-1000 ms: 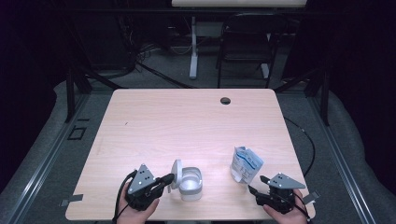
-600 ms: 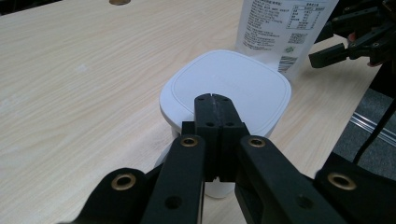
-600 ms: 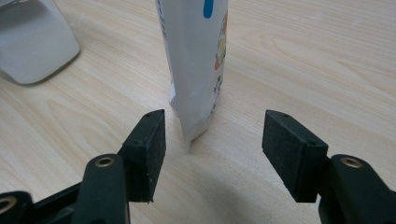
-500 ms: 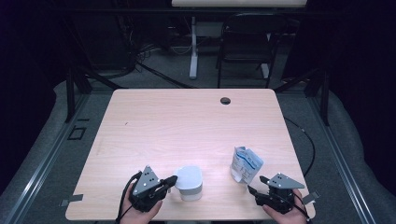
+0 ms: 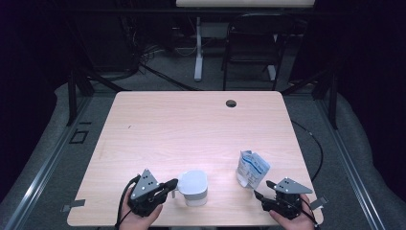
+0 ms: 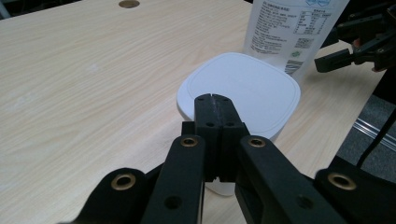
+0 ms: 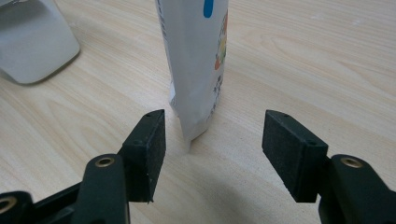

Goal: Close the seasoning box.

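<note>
At the front left of the table [image 5: 158, 124], the left gripper [image 5: 168, 186] is seen with its jaws pressed together and nothing pinched between them; the tips are at the near edge of the lid [image 6: 240, 91], though a touch cannot be made out for sure. The lid is shut down flat on the white box [image 5: 193, 188]. The box looks like hard, smooth plastic, so it is thought to be stiff, light and a bit slippery. It would best be held by its two side walls, low down, not by the lid. To the right, a soft white and blue bag [image 5: 251, 168] is stood upright, near the box but apart from it. It looks thin and floppy and could be tipped or crushed easily, so it should be held gently across its flat sides, around the middle. The right gripper [image 7: 211, 149] is kept just in front of the bag with its jaws spread wide.
</note>
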A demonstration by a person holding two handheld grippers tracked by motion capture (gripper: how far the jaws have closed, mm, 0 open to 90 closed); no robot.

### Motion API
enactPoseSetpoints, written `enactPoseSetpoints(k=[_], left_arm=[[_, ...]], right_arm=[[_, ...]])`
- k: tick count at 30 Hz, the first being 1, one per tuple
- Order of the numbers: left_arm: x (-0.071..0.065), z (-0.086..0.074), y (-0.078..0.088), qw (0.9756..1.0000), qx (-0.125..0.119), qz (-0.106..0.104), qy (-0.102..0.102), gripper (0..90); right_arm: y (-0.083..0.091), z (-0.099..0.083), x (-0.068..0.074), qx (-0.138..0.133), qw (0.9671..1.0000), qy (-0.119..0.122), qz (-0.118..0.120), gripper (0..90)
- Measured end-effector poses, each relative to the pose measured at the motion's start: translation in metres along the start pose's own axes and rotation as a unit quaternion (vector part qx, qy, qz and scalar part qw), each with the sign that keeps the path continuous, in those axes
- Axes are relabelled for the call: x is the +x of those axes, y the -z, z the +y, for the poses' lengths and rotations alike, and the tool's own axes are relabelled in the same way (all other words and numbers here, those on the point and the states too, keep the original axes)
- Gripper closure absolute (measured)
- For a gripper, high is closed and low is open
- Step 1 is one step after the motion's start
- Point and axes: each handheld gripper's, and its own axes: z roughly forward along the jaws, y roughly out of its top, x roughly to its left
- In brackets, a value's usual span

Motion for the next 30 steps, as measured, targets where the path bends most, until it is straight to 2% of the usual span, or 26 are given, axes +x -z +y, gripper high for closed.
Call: enactPoseSetpoints(k=[6, 16, 26, 30], left_arm=[[0.007, 0.0, 0.006, 0.9999, -0.004, 0.008, 0.006, 90.0], [0.025, -0.001, 0.021, 0.9991, -0.02, 0.024, 0.029, 90.0], [0.049, -0.01, 0.031, 0.9967, -0.025, 0.049, 0.06, 90.0], [0.058, -0.015, 0.034, 0.9949, -0.024, 0.06, 0.077, 90.0]], right_arm=[[0.001, 0.001, 0.0, 0.002, 1.0, 0.003, -0.002, 39.7], [0.001, 0.001, 0.001, 0.0, 1.0, 0.005, 0.0, 39.7], [0.0, 0.002, 0.002, -0.001, 1.0, 0.005, 0.0, 39.7], [0.0, 0.002, 0.002, 0.002, 1.0, 0.007, 0.0, 39.7]])
